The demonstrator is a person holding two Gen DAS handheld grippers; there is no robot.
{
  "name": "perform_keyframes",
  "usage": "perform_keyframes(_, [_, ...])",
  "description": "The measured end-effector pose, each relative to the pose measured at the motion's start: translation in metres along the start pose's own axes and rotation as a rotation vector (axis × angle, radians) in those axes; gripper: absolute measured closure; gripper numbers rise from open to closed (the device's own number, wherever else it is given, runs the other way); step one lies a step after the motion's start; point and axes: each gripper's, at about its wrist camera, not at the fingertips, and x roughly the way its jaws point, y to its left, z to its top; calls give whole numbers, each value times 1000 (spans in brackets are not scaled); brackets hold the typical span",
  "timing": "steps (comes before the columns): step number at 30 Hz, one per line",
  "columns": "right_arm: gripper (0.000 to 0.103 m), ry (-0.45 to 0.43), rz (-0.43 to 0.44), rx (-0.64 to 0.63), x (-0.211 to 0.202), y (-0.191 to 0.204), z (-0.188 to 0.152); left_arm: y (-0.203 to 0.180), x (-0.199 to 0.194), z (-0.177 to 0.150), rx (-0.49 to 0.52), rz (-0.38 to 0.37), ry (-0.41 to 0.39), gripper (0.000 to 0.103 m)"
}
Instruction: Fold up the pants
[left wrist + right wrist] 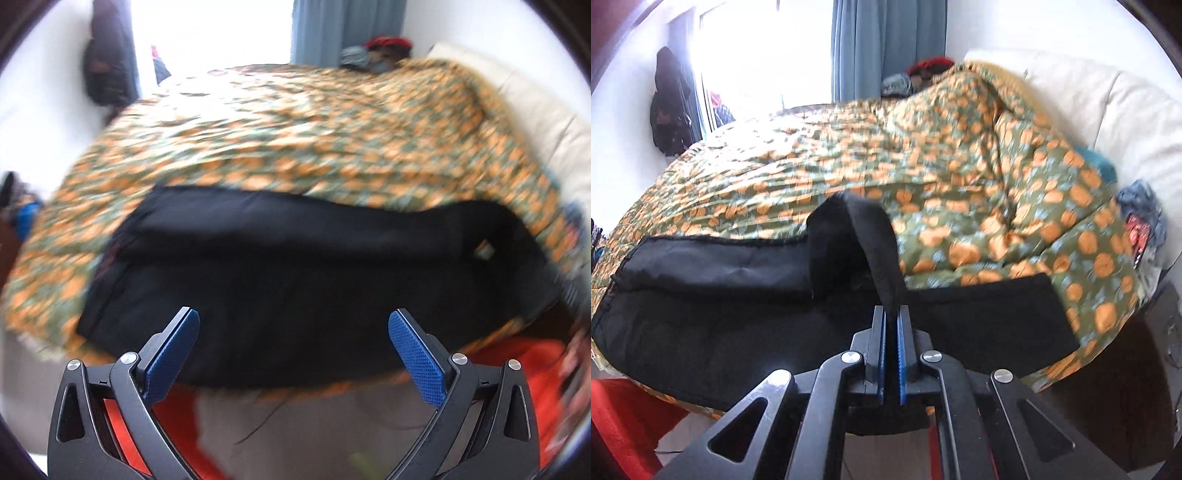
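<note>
The black pants lay across the near edge of the bed, stretched from left to right over the quilt with its orange and green print. My right claw was pressed together, pinching a strip of the black cloth between its blue pads; from the pinch the cloth rose in an arch toward the far side and dropped back onto the rest of the pants. To the right of that arch one flat part of the pants reached toward the right edge of the quilt, and to the left a wider, partly doubled part ran off toward the left. My left claw was spread wide, its pads well apart and nothing between them, hovering at the near edge of the pants, which from that side showed as one long dark band on the quilt. That view was blurred. Something orange-red showed below the bed's near edge. At the far right a cream pillow rested against the wall, beside the bunched-up quilt. On the far side hung a blue-grey curtain next to a bright window, and a dark garment hung on the left wall.
</note>
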Motion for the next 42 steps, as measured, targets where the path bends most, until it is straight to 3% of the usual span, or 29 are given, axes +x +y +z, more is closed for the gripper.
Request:
perform_keyframes(4, [98, -31, -13, 1, -5, -6, -5, -5, 50, 68, -57, -98, 23, 1])
perform_keyframes(8, [98, -55, -23, -1, -12, -17, -13, 5, 121, 115, -226, -193, 157, 1])
perform_keyframes(10, [98, -77, -35, -11, -19, -22, -17, 1, 160, 126, -296, -276, 239, 1])
perform_keyframes(12, [98, -95, -45, -16, -26, -26, -19, -6, 189, 131, -331, -311, 300, 1])
perform_keyframes(20, [98, -198, -106, -57, -55, -34, -14, -29, 274, 127, -422, -288, 422, 5])
perform_keyframes(23, [98, -227, -116, -65, -65, -34, -12, -29, 288, 129, -441, -295, 439, 22])
perform_keyframes(27, [99, -275, -131, -84, -79, -33, -13, -26, 297, 132, -453, -280, 443, 32])
perform_keyframes(30, [99, -321, -115, -100, -94, -32, -16, -21, 300, 131, -461, -252, 436, 58])
perform_keyframes(31, [99, -327, -106, -105, -97, -32, -17, -17, 300, 129, -473, -236, 428, 76])
perform_keyframes(32, [99, -329, -97, -108, -100, -31, -18, -13, 299, 126, -487, -238, 418, 87])
perform_keyframes(36, [99, -340, -88, -116, -110, -29, -20, 9, 293, 111, -564, -339, 379, 99])
perform_keyframes(42, [99, -343, -108, -155, -118, -24, -21, 13, 252, 109, -592, -350, 249, 101])
